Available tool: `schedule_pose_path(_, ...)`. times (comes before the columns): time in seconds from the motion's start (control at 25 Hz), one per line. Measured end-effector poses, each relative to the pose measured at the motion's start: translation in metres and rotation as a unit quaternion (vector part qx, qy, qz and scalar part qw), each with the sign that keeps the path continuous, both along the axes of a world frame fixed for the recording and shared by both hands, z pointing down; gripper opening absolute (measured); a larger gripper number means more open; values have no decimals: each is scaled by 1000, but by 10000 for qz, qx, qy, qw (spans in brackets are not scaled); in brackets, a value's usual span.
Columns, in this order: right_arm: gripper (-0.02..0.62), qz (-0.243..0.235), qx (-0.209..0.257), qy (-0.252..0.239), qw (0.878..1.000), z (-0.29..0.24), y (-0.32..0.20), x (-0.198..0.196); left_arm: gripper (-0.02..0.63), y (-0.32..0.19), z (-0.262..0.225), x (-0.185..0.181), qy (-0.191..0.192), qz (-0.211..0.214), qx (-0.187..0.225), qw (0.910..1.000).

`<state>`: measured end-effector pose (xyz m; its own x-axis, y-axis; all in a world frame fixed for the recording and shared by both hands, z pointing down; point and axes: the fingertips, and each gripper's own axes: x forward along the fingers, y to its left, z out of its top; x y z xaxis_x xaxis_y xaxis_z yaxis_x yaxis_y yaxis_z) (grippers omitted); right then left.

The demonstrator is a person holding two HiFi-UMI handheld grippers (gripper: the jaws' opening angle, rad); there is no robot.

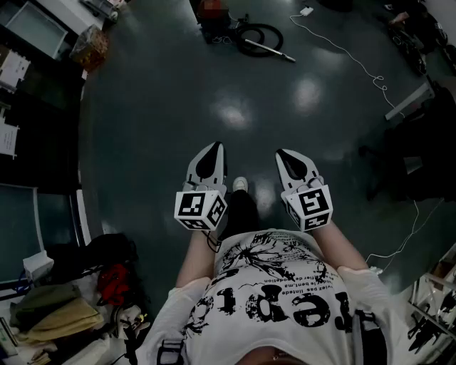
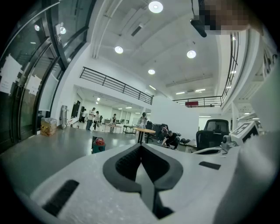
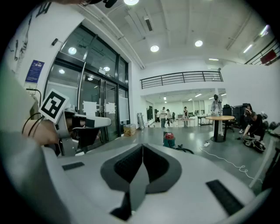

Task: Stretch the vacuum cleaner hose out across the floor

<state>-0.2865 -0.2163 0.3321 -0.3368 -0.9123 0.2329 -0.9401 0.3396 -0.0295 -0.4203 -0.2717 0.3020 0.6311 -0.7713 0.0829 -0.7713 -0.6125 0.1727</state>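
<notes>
Ahead of both grippers, well apart from them across the dark glossy floor point(image 1: 164, 107), the vacuum cleaner point(image 1: 211, 11) is sitting with its red top showing. Its hose point(image 1: 258, 37) is lying in a coil just to the right of the body, and the rigid wand point(image 1: 273, 48) is sticking out of the coil towards the right.

The left gripper point(image 1: 216, 145) is being held out in front of the person, its jaws pressing together with nothing between them. In the left gripper view the vacuum cleaner is showing small on the floor, up and to the left of the closed tips.

The right gripper point(image 1: 279, 152) is hanging just beside the left one, its jaws likewise meeting flush and gripping nothing. In the right gripper view the vacuum cleaner is standing beyond the tips and slightly to their right, with black loops of hose lying at its right side.

A thin white cable point(image 1: 356, 63) is snaking over the floor ahead and to the right of the right gripper. A white shoe point(image 1: 240, 184) is peeking out between the two grippers, just ahead of their marker cubes point(image 1: 201, 209).

Farther off than the vacuum cleaner, a round table point(image 3: 221, 118) is standing to the right, people point(image 3: 166, 114) are standing in the distance, and one person point(image 3: 253, 127) is crouching at the far right of the right gripper view.
</notes>
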Motion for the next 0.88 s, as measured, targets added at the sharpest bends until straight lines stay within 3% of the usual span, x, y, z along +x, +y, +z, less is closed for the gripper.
schedule_pose_path(0.4,6,-283,42,649,9975,-25,-193,-69,5,-225,-20,-71,315,57,54,9995)
schedule_pose_path(0.56,6,-155,29,683,9975,-22,-266,-87,5,-309,-22,-103,91,-62,219,9997)
schedule_pose_path(0.72,6,-66,-168,520,9985,-7,-324,-86,5,-364,-2,-100,150,3,8,9999)
schedule_pose_path(0.88,6,-49,-425,476,9979,21,-382,-69,5,-422,28,-89,-171,-29,-205,9996)
